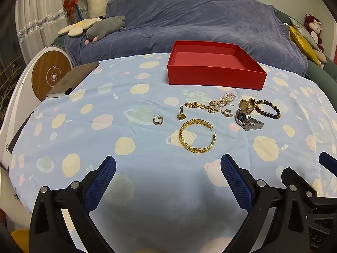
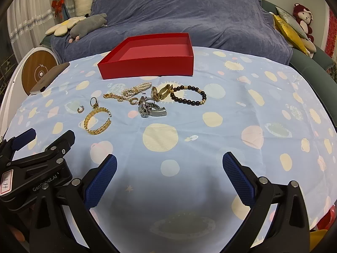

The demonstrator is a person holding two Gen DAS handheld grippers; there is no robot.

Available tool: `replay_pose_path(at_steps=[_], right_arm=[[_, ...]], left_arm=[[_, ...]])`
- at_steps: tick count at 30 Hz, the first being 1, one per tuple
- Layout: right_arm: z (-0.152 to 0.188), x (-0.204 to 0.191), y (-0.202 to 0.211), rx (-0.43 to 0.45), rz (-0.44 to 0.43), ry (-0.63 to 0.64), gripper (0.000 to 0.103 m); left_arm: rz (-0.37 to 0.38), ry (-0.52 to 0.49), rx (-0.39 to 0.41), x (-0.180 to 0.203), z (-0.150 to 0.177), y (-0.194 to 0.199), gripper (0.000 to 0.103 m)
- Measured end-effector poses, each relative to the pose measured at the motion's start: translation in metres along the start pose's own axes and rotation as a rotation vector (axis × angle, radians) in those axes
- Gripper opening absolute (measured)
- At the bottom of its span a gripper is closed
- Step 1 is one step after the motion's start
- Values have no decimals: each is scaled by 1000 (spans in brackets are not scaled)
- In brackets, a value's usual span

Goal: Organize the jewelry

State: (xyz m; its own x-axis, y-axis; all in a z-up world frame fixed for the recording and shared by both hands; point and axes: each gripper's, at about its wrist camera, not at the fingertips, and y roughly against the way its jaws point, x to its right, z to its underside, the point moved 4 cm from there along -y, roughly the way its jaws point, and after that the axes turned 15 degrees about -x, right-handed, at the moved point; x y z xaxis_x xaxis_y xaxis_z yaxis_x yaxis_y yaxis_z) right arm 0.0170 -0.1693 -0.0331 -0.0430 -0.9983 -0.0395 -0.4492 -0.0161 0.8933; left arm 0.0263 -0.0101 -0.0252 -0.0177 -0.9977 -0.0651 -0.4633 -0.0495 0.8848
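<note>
An empty red box (image 1: pixel 214 78) (image 2: pixel 147 69) sits at the far side of the table. In front of it lies jewelry: a gold cuff bangle (image 1: pixel 198 136) (image 2: pixel 97 120), a small hoop earring (image 1: pixel 158 120) (image 2: pixel 80 109), a gold ring (image 1: pixel 180 113) (image 2: pixel 93 101), a gold chain (image 1: pixel 199 106) (image 2: pixel 113 96), a pearl piece (image 1: pixel 224 100) (image 2: pixel 137 89), a silver watch (image 1: pixel 248 121) (image 2: pixel 151 108), a gold watch (image 1: pixel 246 104) (image 2: pixel 161 92) and a dark bead bracelet (image 1: pixel 268 108) (image 2: pixel 188 94). My left gripper (image 1: pixel 168 164) and right gripper (image 2: pixel 169 162) hang open and empty over the near cloth.
A light blue planet-print cloth (image 1: pixel 105 126) (image 2: pixel 242 116) covers the table. A brown notebook (image 1: pixel 73 80) (image 2: pixel 49 77) lies at the far left edge. Behind stands a sofa under a blue throw (image 1: pixel 200 21) with plush toys (image 1: pixel 105 26). A round wooden-faced device (image 1: pixel 50 76) stands left.
</note>
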Motion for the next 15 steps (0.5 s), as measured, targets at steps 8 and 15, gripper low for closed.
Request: replay_pose_path(at_steps=[8, 15], right_arm=[[0, 0, 0, 0, 0, -2, 98], [0, 0, 0, 3, 0, -2, 98]], left_arm=[[4, -1, 0, -2, 1, -2, 97], [3, -2, 2, -2, 1, -2, 97]])
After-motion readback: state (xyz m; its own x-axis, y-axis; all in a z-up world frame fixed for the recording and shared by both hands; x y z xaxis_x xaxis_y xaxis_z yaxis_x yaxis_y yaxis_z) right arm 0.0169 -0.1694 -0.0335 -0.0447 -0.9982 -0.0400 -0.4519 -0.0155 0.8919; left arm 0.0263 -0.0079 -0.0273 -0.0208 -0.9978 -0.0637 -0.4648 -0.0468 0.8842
